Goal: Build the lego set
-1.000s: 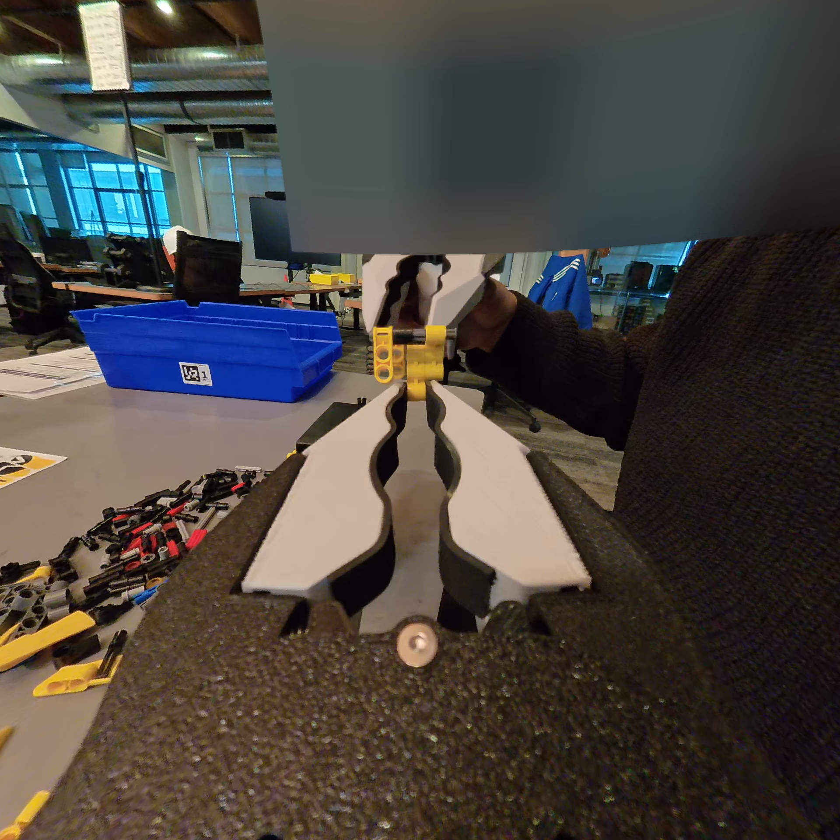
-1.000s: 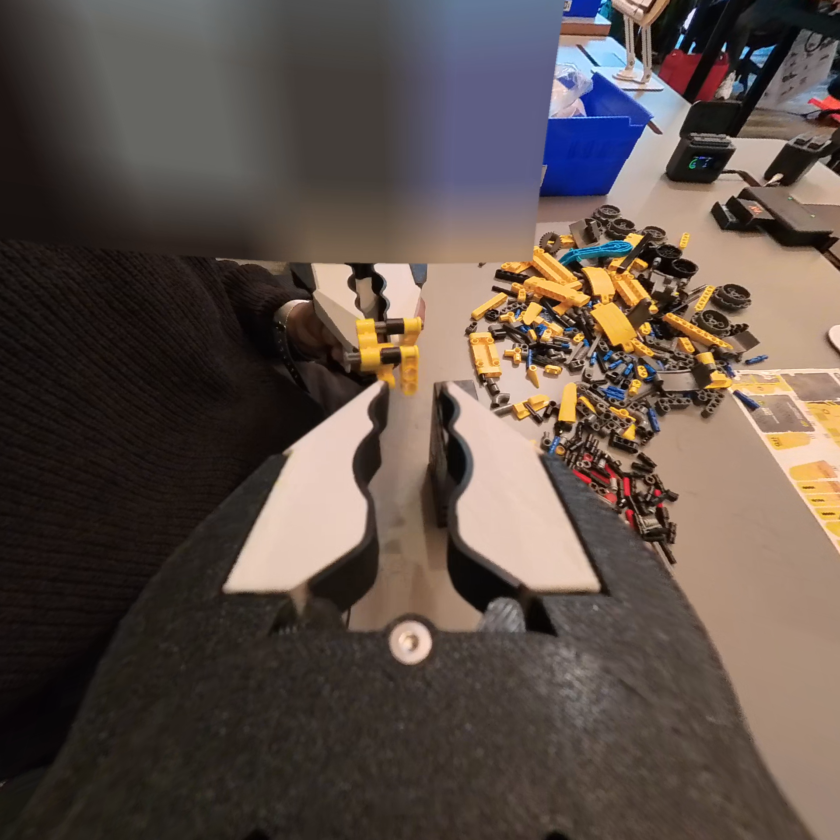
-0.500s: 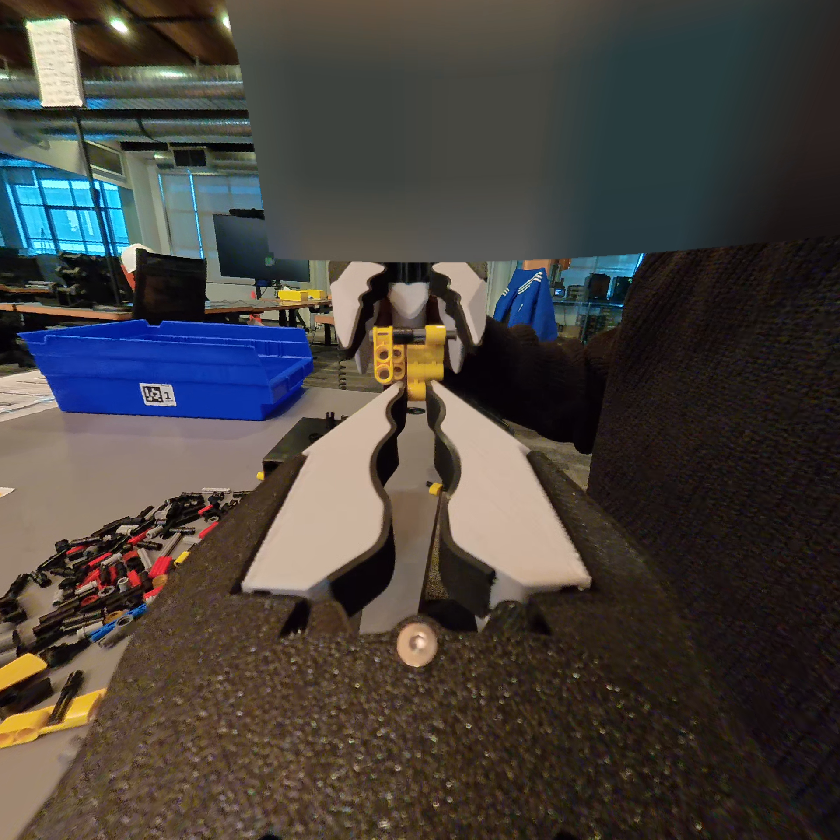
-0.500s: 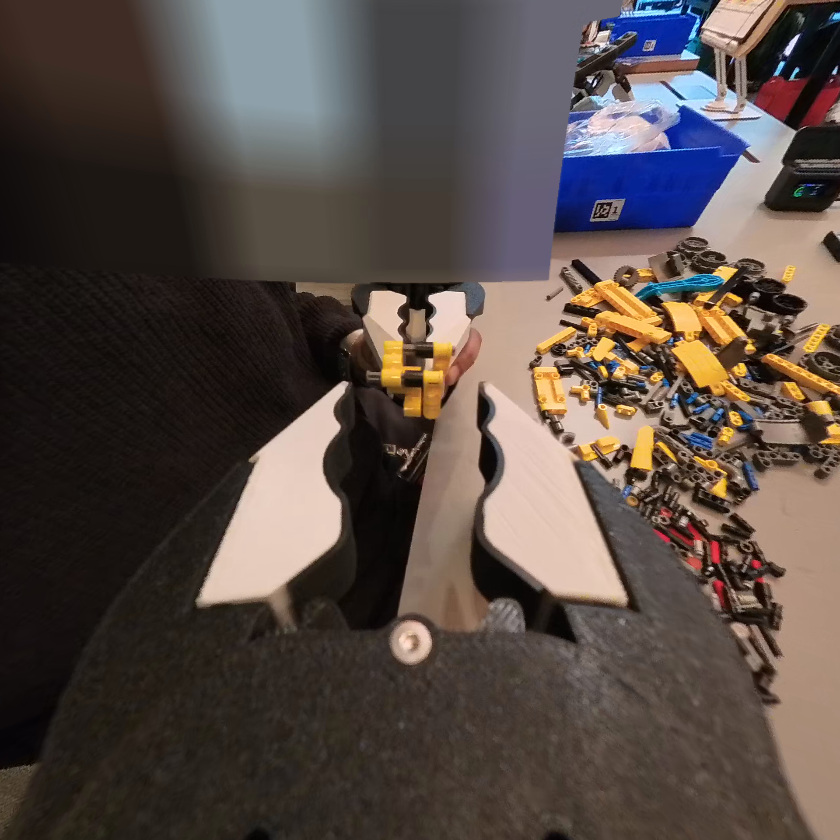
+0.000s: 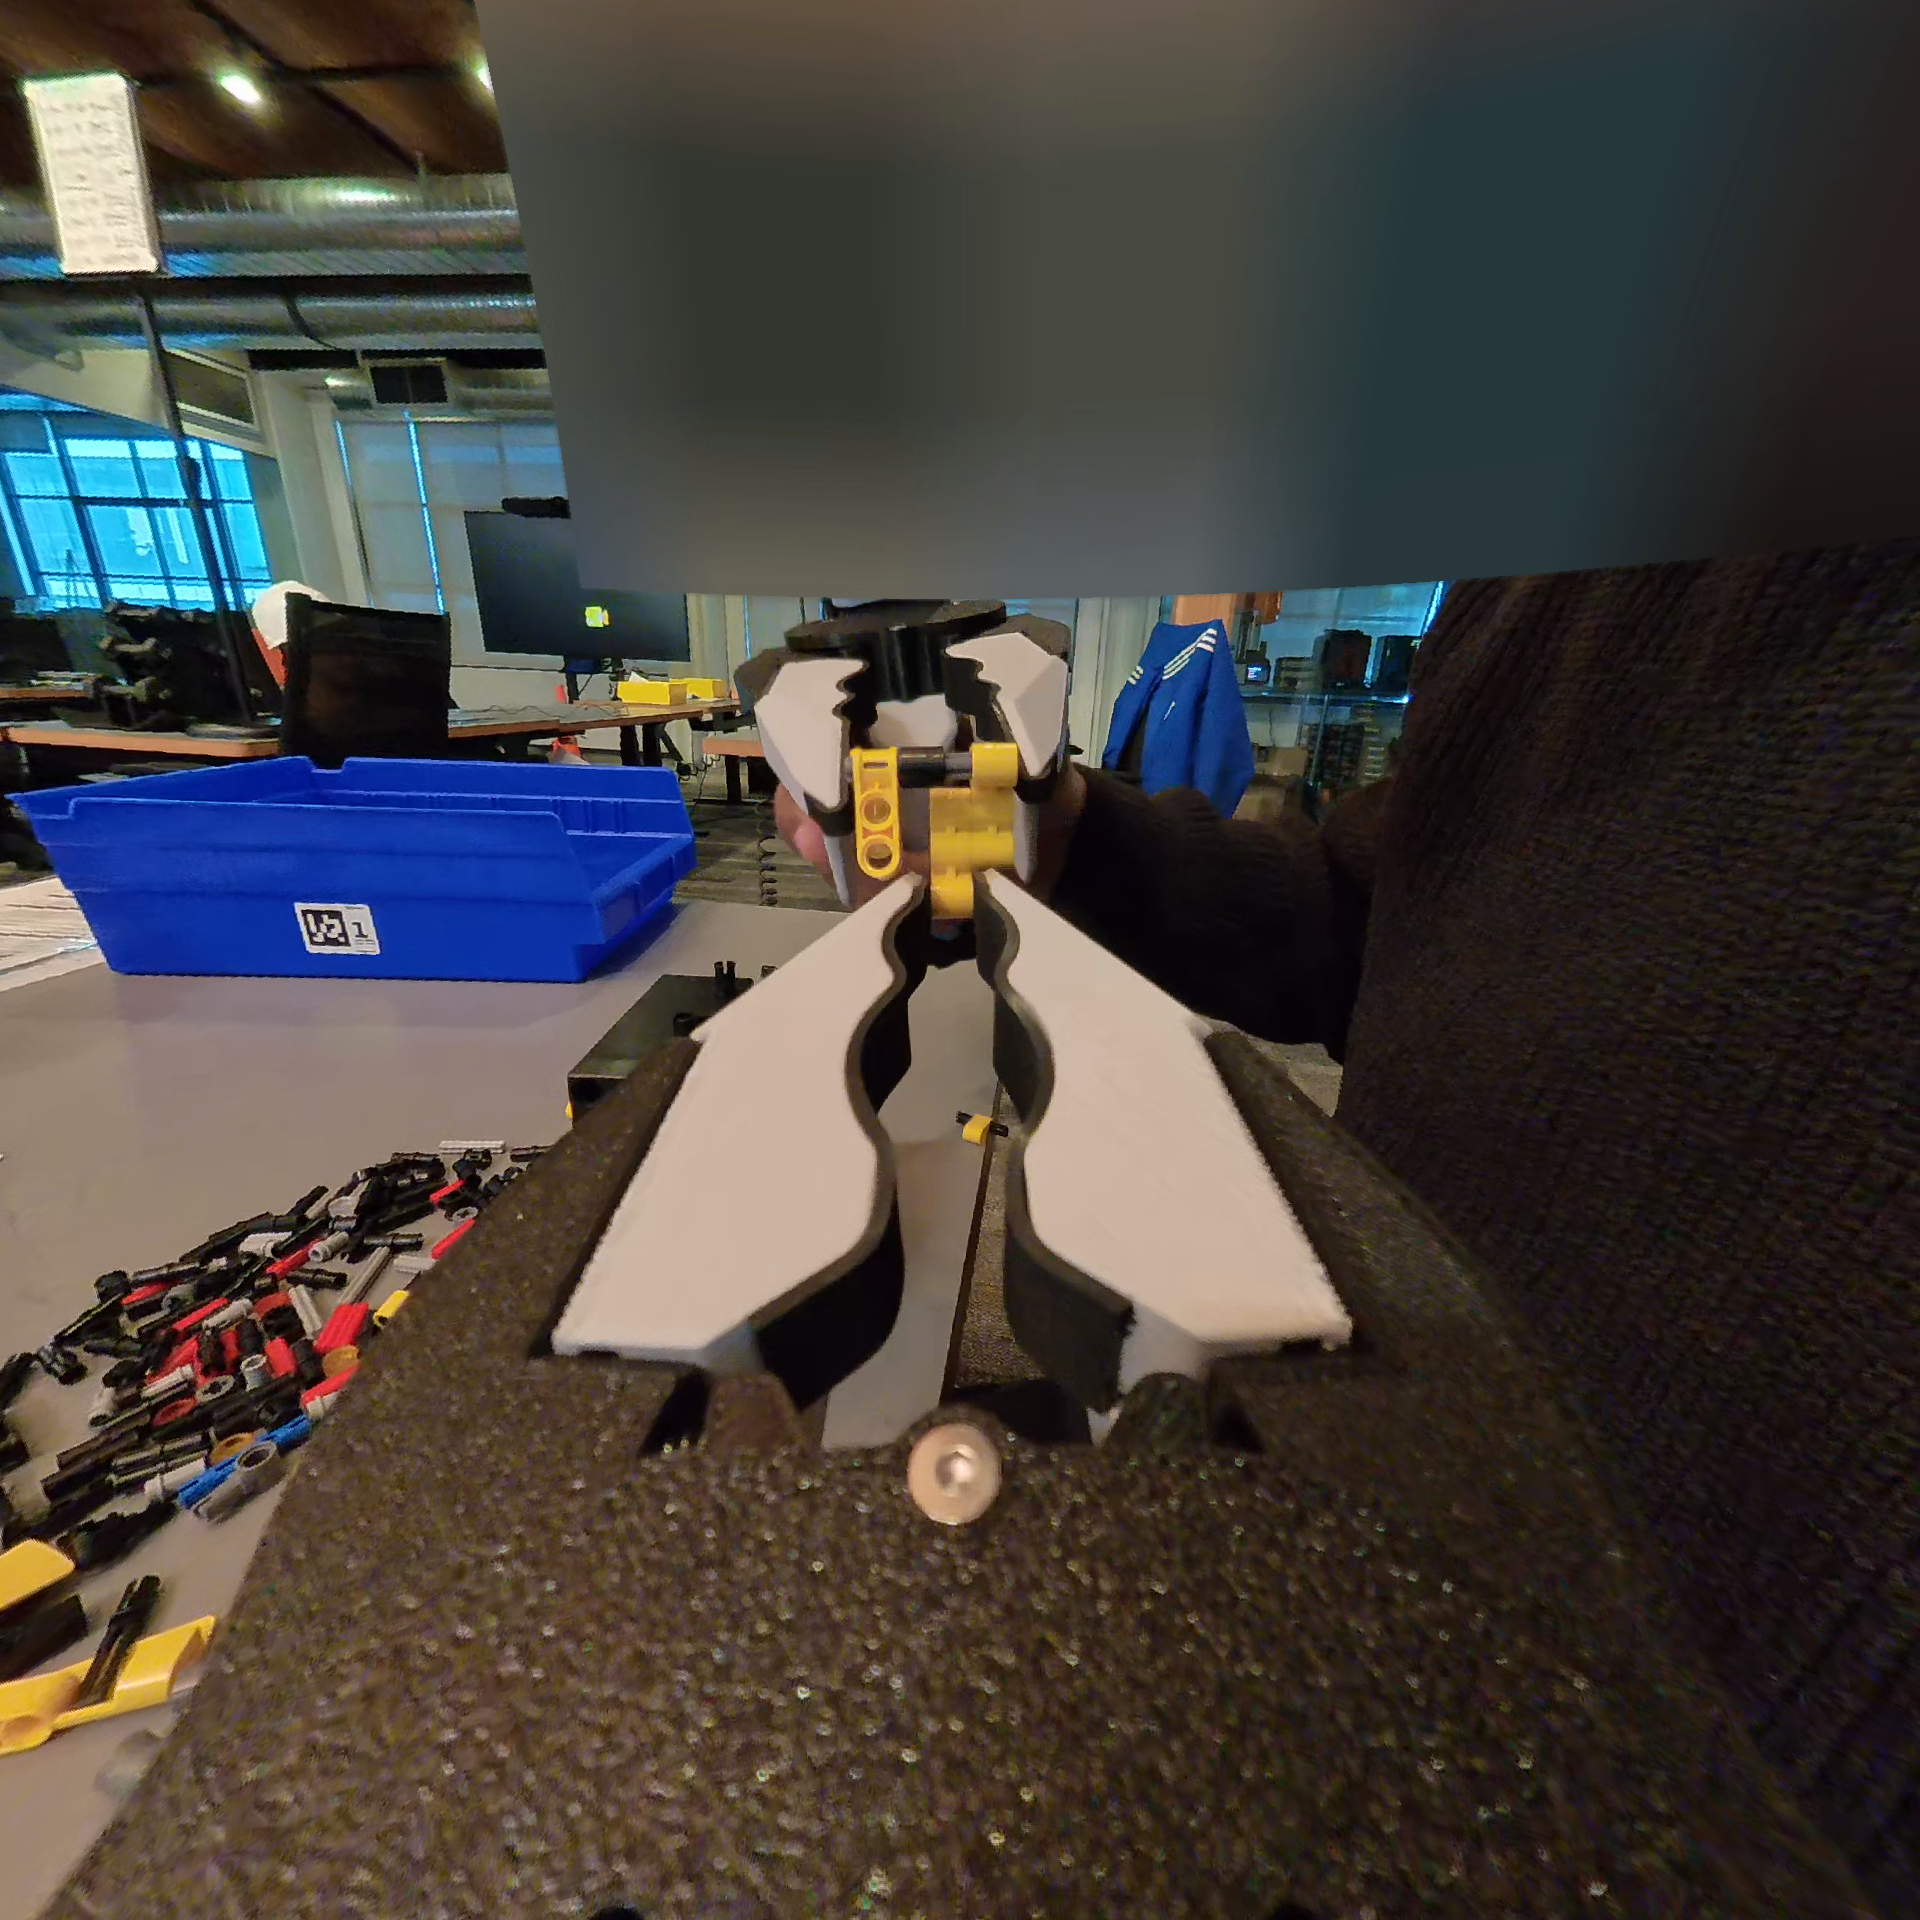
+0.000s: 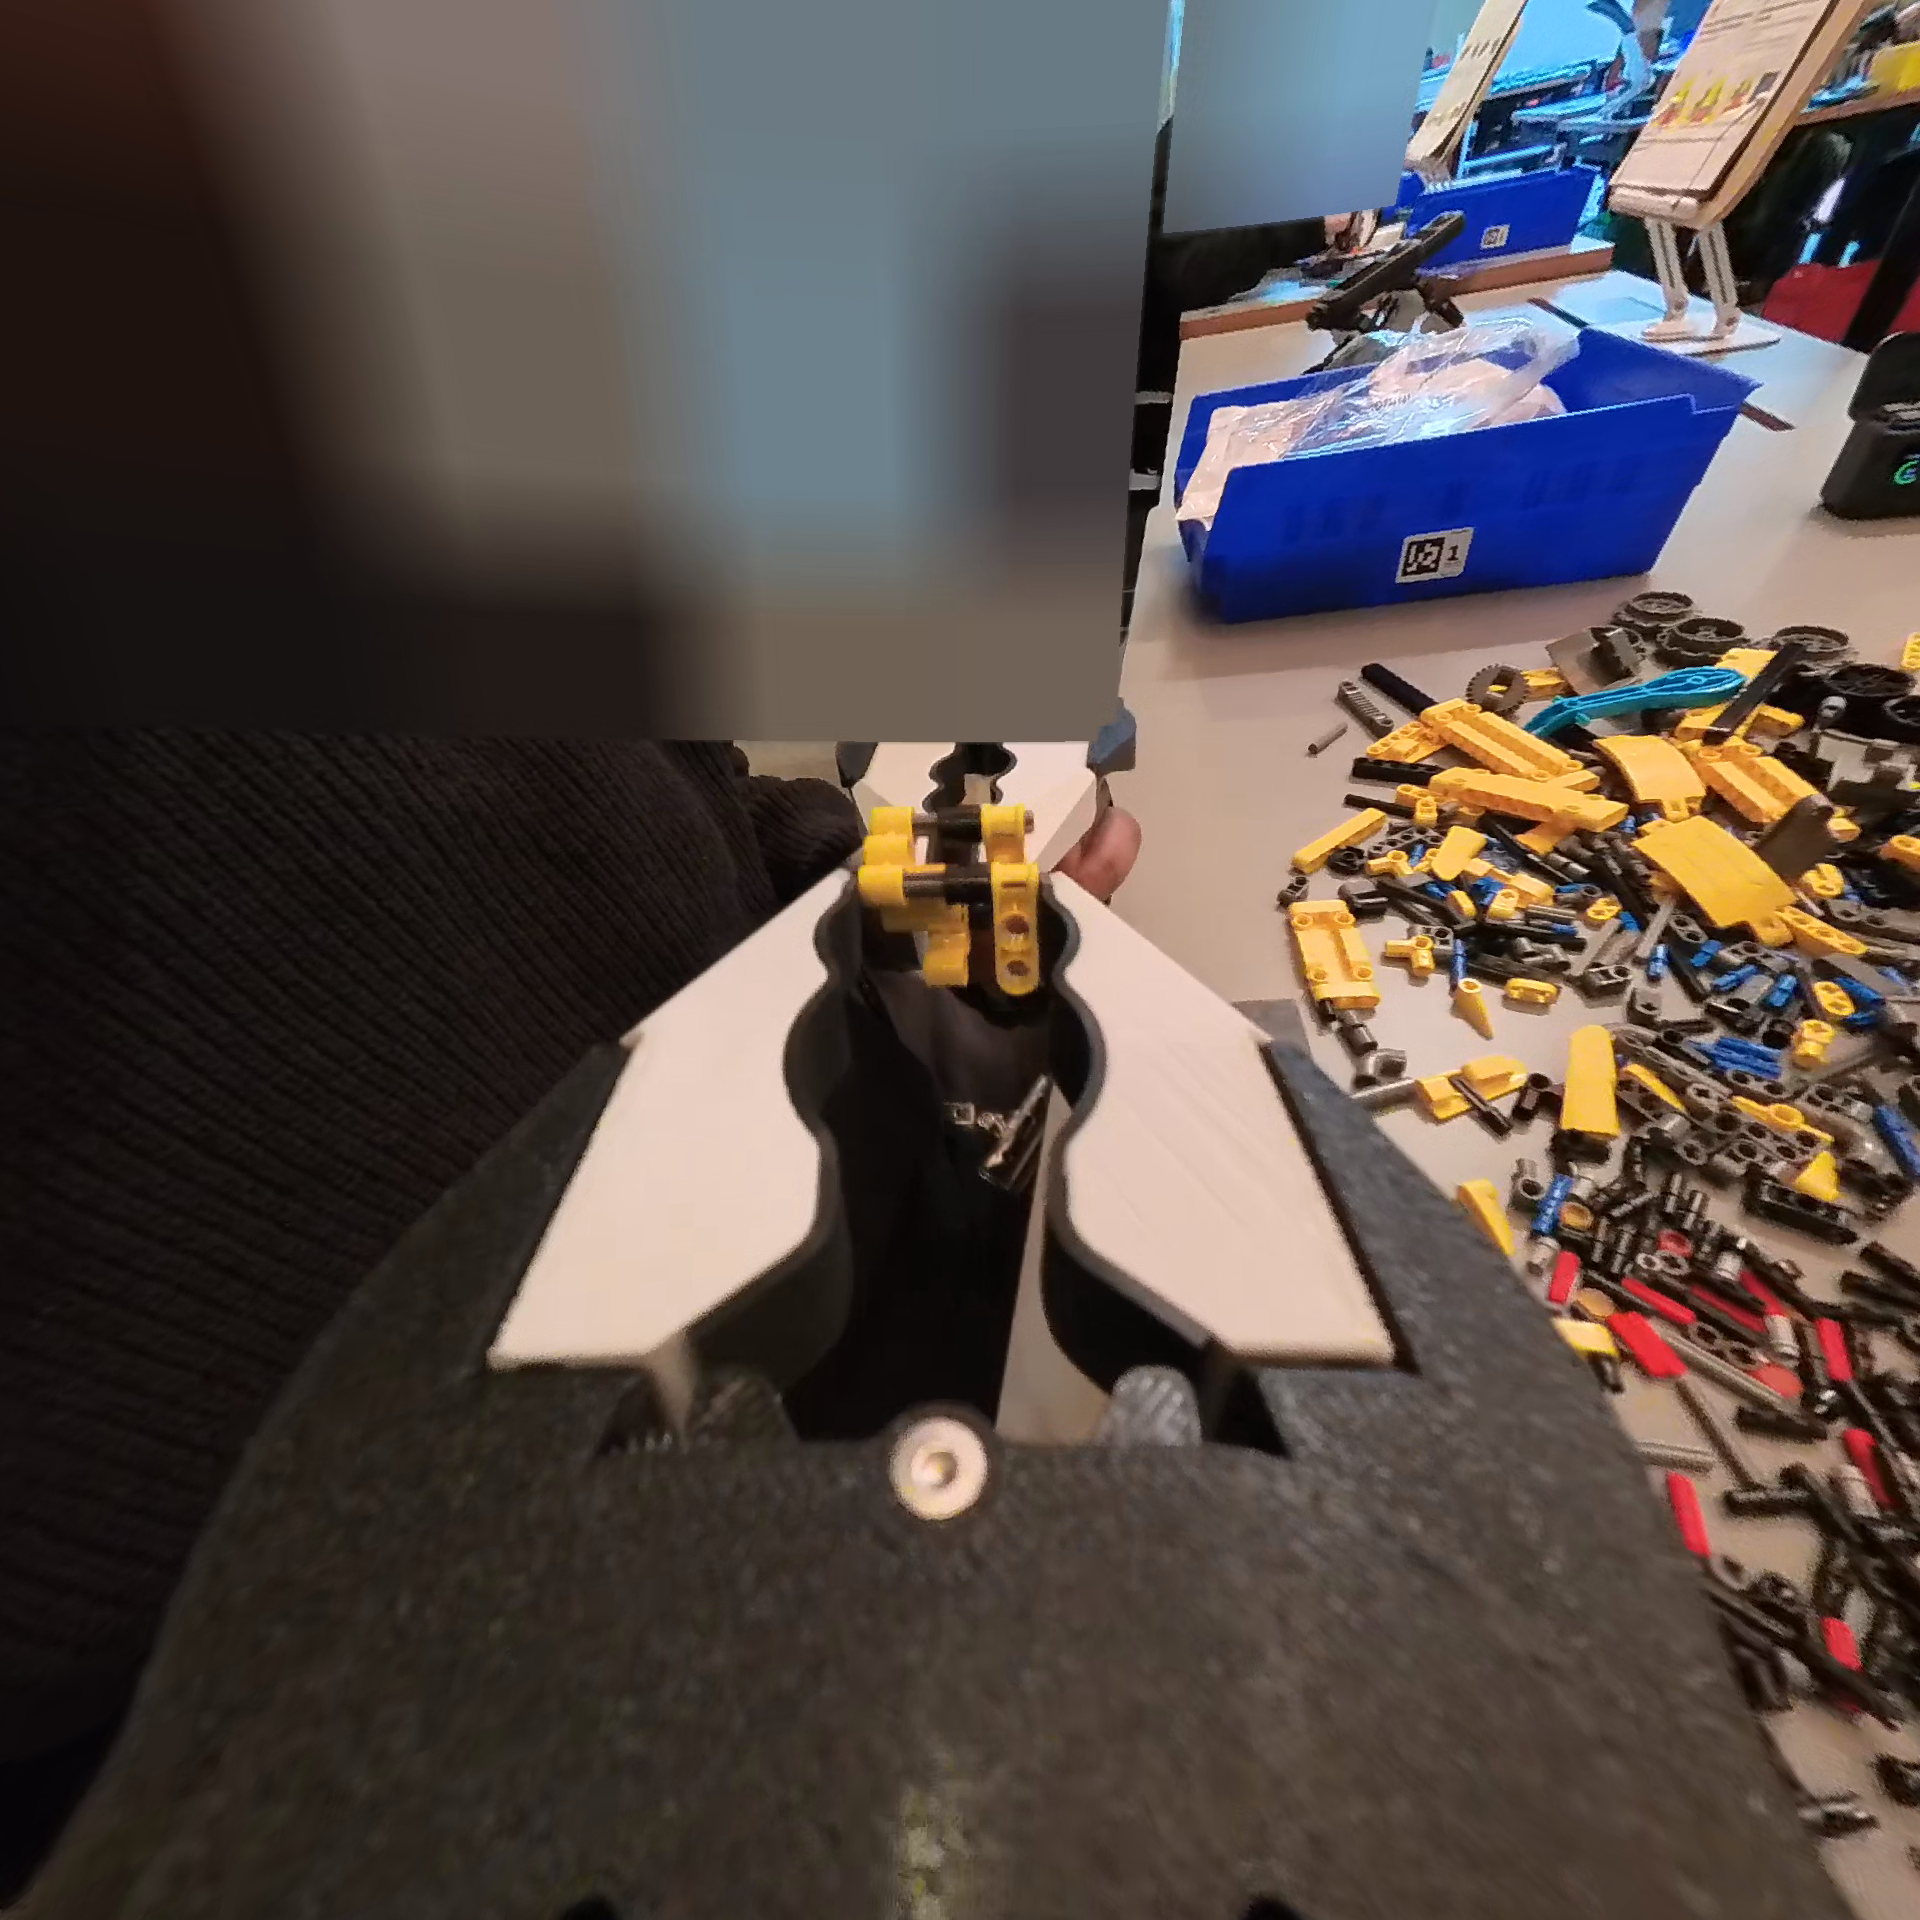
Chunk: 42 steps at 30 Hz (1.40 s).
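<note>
While the left gripper [image 5: 948, 906] pinched the yellow assembly [image 5: 935, 821] narrowly, the right gripper [image 6: 954, 896] stood wide around it, apparently closing on it.

2 wrist views facing, sharing yellow assembly [image 5: 940, 821]

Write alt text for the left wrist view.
The left gripper pinches the bottom of a small yellow brick assembly, while the right gripper faces it, jaws around its top. Loose parts and a blue bin lie left.
</note>
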Tool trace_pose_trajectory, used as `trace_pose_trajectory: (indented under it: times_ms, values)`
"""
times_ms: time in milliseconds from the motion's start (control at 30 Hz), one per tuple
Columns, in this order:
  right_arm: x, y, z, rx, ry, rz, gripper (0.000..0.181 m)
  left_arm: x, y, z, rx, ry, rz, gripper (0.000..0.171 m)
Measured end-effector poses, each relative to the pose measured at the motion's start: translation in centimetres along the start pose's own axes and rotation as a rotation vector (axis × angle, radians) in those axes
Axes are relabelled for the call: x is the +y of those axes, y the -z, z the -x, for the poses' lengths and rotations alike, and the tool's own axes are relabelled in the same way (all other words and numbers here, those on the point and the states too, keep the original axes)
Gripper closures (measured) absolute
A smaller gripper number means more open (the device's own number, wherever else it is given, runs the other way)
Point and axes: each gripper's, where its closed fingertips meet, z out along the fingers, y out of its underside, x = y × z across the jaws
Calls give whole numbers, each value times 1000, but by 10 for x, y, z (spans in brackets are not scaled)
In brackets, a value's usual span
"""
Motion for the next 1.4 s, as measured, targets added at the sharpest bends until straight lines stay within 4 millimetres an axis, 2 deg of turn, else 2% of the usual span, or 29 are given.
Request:
trace_pose_trajectory:
  times_ms: [1167,1400]
  values:
    - [4,-3,7,103,40,31,151,7,-2,-7,29,9,30,165]
    - [0,-3,11,109,48,6,151,3,-2,-9,64,57,-15,162]
